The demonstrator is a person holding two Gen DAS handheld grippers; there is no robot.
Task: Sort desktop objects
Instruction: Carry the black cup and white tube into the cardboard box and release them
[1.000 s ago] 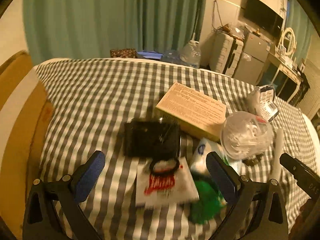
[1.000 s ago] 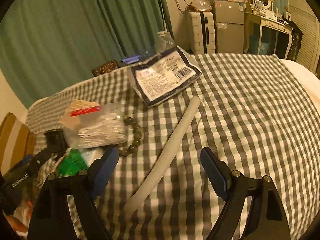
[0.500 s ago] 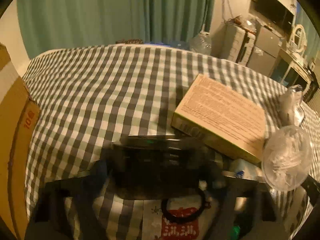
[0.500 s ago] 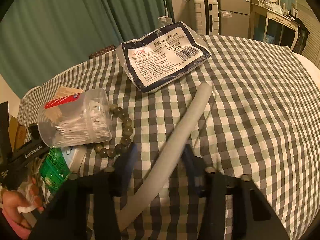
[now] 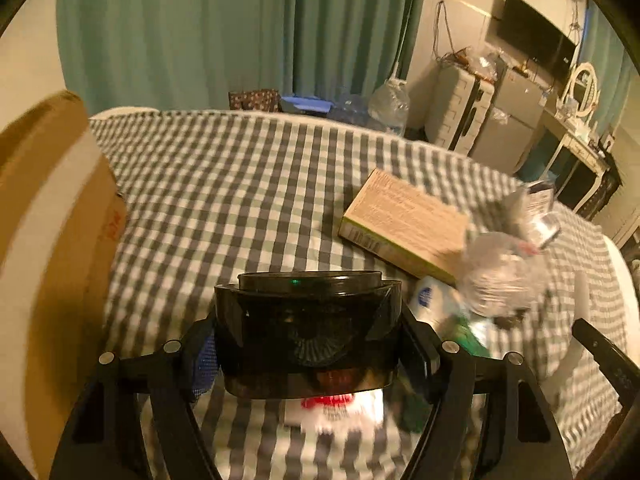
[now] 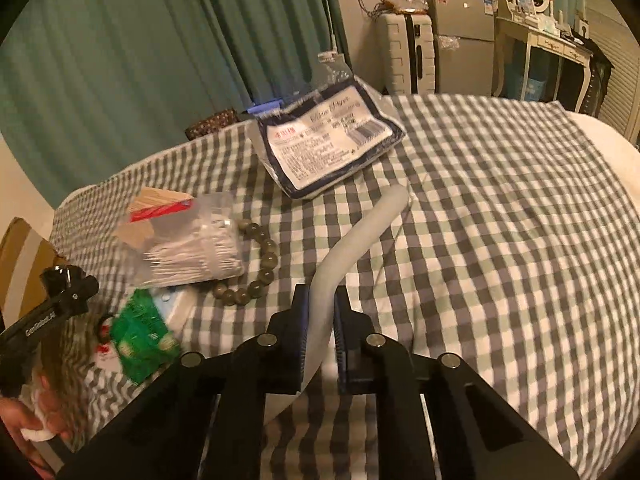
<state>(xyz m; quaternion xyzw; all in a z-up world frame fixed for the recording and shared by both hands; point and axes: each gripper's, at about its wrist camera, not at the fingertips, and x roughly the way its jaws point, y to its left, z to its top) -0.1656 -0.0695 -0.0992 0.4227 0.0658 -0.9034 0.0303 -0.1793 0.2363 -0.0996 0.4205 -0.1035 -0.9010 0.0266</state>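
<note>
My left gripper (image 5: pixel 308 356) is shut on a black box-shaped gadget (image 5: pixel 308 332) and holds it above the checked cloth (image 5: pixel 224 184). My right gripper (image 6: pixel 320 332) is shut on a white foam tube (image 6: pixel 360 236), whose far end lies on the cloth. A clear tub of cotton swabs (image 6: pixel 196 244), a bead bracelet (image 6: pixel 256 268), a tissue pack (image 6: pixel 328 140), a green packet (image 6: pixel 140 332) and a tan flat box (image 5: pixel 404 224) lie on the cloth. A white sachet with red print (image 5: pixel 336 408) lies under the gadget.
A brown cardboard box (image 5: pixel 48 264) stands at the left edge of the table. Beyond the far edge are teal curtains (image 5: pixel 224 32), a plastic bottle (image 5: pixel 388 104), a suitcase (image 6: pixel 404 56) and cabinets. The left gripper's arm (image 6: pixel 48 312) shows in the right wrist view.
Both grippers were open a second ago. The left one moved forward and closed on the black gadget and raised it. The right one closed on the foam tube.
</note>
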